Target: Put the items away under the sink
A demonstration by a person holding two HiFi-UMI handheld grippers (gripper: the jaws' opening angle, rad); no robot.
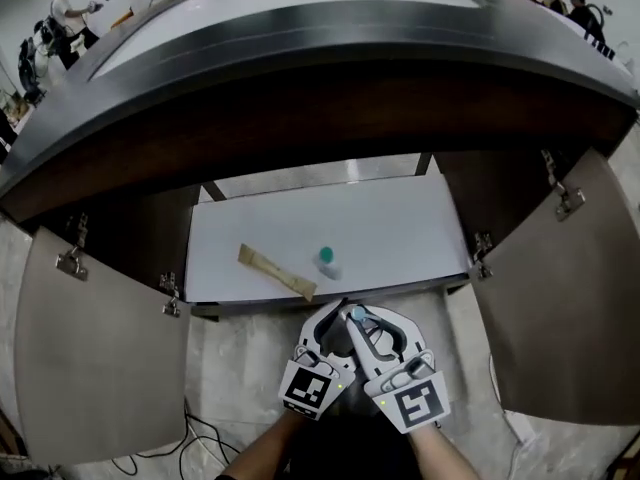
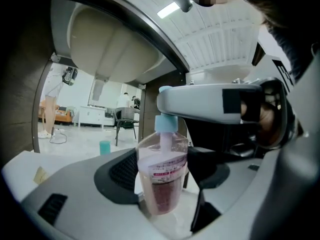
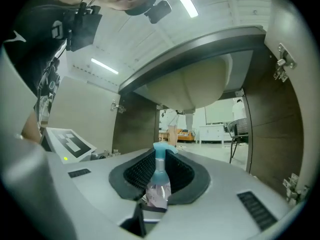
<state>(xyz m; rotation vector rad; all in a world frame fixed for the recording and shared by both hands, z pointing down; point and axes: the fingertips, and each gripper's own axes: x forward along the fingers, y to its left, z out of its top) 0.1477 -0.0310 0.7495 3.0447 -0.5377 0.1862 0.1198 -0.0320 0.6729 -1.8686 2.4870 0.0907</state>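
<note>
Pump bottle (image 1: pixel 358 314), held at lower centre of the frame before the open cabinet, is grasped by both the left hand-held gripper (image 1: pixel 330 326) and the right hand-held gripper (image 1: pixel 372 328). On the white shelf (image 1: pixel 400 228) under the sink (image 1: pixel 300 28), a tan strip (image 1: pixel 277 271) and a teal-capped item (image 1: pixel 326 260) are seen.

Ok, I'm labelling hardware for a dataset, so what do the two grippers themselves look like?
The left gripper and right gripper both have smooth white-grey shells that curve into rounded jaws lined with dark ribbed pads. Each carries a cube with black-and-white square markers at its rear. The person's forearms show no sleeves.
</note>
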